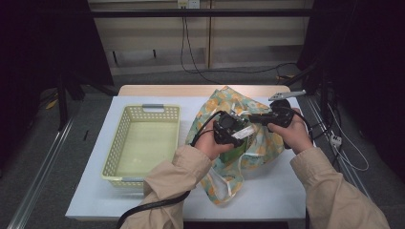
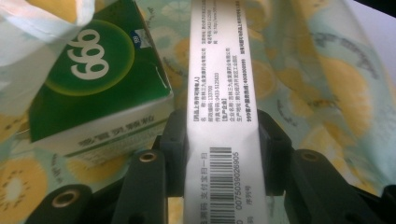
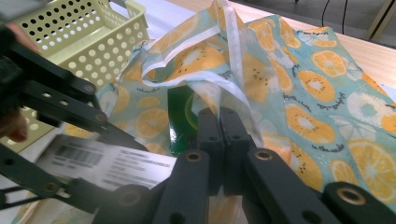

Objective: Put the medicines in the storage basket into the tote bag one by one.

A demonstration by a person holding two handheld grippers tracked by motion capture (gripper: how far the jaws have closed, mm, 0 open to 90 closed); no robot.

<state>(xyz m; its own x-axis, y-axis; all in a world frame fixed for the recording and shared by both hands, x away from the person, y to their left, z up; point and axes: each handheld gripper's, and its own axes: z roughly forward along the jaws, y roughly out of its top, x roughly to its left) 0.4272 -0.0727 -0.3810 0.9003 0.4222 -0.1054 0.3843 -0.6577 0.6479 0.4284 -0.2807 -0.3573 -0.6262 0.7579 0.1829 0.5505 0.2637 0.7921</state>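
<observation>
A fruit-print cloth bag (image 1: 260,143) lies on the table right of centre. My left gripper (image 1: 236,133) (image 2: 219,126) is shut on the narrow white side of a box with a barcode (image 2: 222,93) (image 1: 243,132), held over the bag's mouth. Close beside it, a green box with white numerals (image 2: 93,79) (image 3: 180,121) (image 1: 234,153) sits in the bag. My right gripper (image 1: 253,118) (image 3: 222,116) is shut on the bag's white-trimmed rim (image 3: 233,51), holding it up. The left gripper with its white box (image 3: 107,163) sits at the lower left of the right gripper view.
A pale yellow perforated basket (image 1: 143,112) (image 3: 70,32) stands on the white table cover (image 1: 267,191) left of the bag; nothing is visible inside it. A bare wooden strip (image 1: 191,89) runs along the table's far edge. Cables hang off the right side.
</observation>
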